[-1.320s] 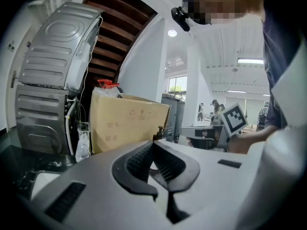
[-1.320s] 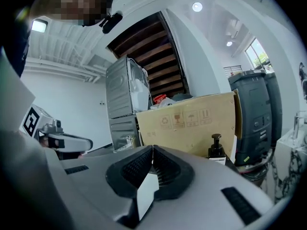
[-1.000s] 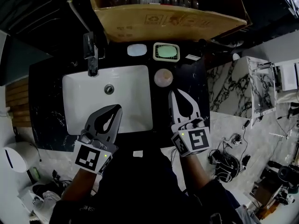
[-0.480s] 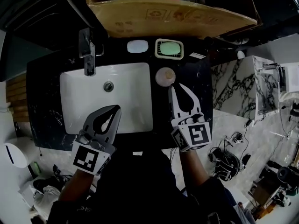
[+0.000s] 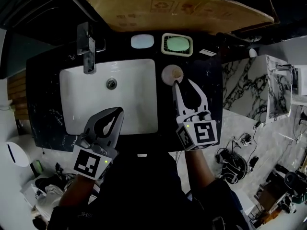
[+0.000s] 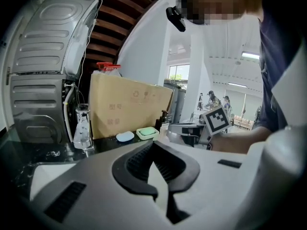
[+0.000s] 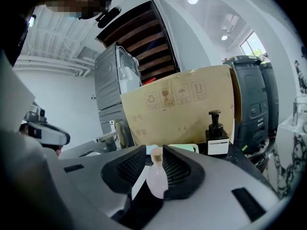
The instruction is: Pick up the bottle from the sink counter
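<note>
Where the glossy black, white-veined stone counter (image 5: 45, 87) meets the right edge of the smooth white rectangular ceramic basin (image 5: 129, 104), a small pale-pink rounded bottle with a tan cap (image 5: 171, 74) stands upright. Behind it lie a green soap bar in a white slotted dish (image 5: 176, 44) and a pale-blue oval soap (image 5: 142, 41), in front of a brown cardboard box (image 5: 168, 11). A chrome tap (image 5: 88, 51) rises at the basin's far left.

The right gripper (image 5: 183, 83), grey with ribbed black pads, has just been opening its jaws. They now stand partly apart. In the right gripper view the bottle (image 7: 157, 178) sits between the pads; contact appears absent, though the view is too foreshortened to be certain. The left gripper (image 5: 119, 110) hovers over the basin's near rim with its jaw tips pressed together and nothing held (image 6: 153, 143).
</note>
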### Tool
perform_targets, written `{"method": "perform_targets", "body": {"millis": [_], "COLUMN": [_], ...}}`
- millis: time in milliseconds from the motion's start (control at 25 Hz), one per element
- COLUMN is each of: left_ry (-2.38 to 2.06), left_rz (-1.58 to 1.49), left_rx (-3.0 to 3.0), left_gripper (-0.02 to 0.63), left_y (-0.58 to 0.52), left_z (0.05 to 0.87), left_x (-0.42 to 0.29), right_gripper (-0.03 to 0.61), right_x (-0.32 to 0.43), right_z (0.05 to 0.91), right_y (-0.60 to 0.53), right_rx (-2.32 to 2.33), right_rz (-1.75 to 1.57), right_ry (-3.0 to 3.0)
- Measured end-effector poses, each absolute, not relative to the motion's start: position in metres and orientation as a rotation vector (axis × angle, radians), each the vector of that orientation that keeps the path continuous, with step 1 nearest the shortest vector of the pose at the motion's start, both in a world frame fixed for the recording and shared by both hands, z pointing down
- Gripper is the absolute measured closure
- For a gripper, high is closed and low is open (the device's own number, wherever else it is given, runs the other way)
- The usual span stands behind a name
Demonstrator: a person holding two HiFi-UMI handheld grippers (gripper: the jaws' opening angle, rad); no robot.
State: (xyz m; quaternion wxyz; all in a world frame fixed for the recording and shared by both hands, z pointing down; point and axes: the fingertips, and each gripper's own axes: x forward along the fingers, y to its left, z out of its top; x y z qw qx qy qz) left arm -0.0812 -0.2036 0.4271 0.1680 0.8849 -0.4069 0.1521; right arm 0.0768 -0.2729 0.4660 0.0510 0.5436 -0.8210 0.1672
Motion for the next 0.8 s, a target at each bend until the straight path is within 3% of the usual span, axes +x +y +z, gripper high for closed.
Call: {"method": "perform_targets", "body": {"millis": [400,800], "left_ry": [-1.173,-1.167], "left_rz": [0.470,0.495], "left_rx": [2.474,2.440], "left_gripper": [0.607,0.607], "left_y": [-0.204,-0.208], "left_z": [0.442,0.457], "left_x": [-0.088,-0.091], "right_gripper": [0.408,0.379], "right_x": [0.076,0.070], "right_z": [0.490,0.507], "right_y": [-0.284,-0.295], "right_rx": [1.622,1.604], "right_rz": [0.548,0.554], "right_ry": [-2.479,-2.470]}}
